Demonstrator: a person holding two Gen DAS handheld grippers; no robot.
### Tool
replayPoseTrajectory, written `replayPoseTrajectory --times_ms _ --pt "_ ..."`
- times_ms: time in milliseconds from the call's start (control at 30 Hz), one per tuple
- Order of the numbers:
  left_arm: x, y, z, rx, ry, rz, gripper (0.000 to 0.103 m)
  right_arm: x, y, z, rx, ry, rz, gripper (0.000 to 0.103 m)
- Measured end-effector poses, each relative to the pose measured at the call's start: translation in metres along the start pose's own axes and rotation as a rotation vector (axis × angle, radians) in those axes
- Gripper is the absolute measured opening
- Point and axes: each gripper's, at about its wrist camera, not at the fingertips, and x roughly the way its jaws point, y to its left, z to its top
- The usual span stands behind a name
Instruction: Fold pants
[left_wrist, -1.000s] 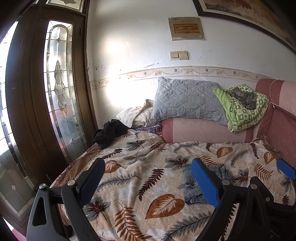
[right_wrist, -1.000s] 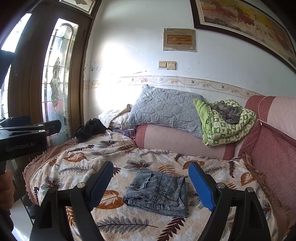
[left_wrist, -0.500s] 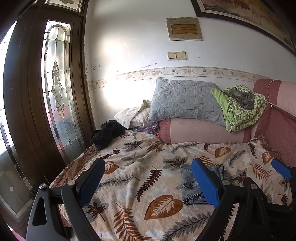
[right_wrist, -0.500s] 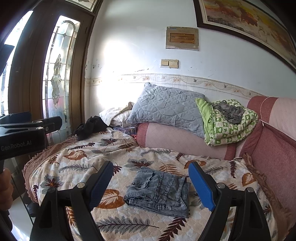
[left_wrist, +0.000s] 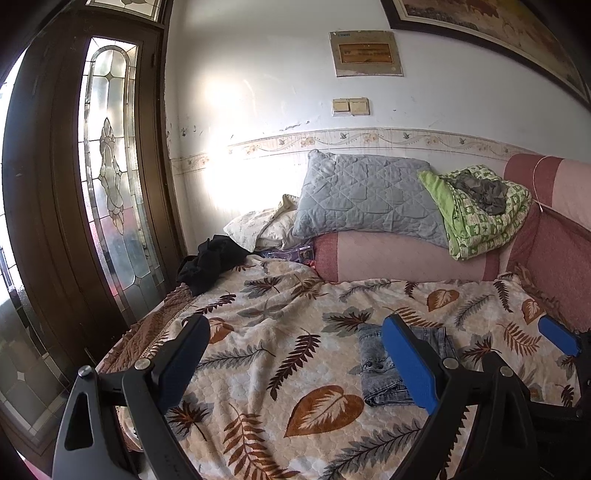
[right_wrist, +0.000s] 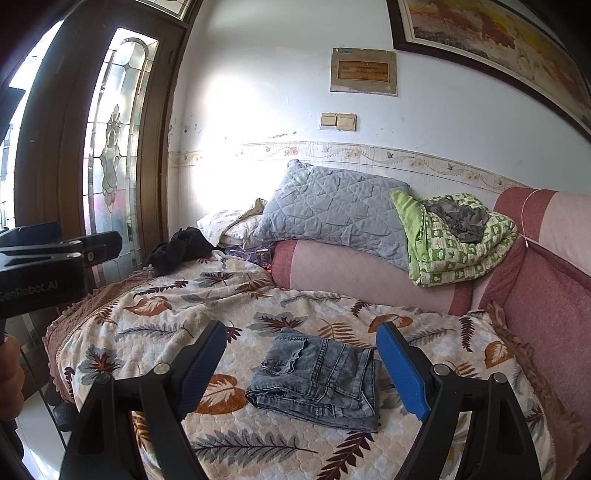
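Closest to me, my left hand-held gripper (left_wrist: 295, 360) hangs over the leaf-print bedspread (left_wrist: 258, 369) with its jaws spread wide and nothing between them. My right hand-held gripper (right_wrist: 301, 363) is just as wide open and empty, held above the bed. Between its fingers I see the jeans (right_wrist: 317, 378) lying folded into a compact rectangle on the bedspread, touched by neither gripper. From the left camera the jeans (left_wrist: 380, 369) sit partly behind my blue finger pad (left_wrist: 408, 363). Further back, a black garment (right_wrist: 181, 247) is bunched near the bed's far left corner. Against the wall rest a grey quilted pillow (right_wrist: 332, 214) and a green folded blanket (right_wrist: 454, 243).
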Motion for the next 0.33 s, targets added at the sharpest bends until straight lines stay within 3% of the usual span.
replayPoseTrajectory --times_ms 333 --pt "0.012 -0.001 -0.003 -0.011 0.011 -0.034 0.095 0.012 0.000 -0.005 0.005 0.021 0.005 0.086"
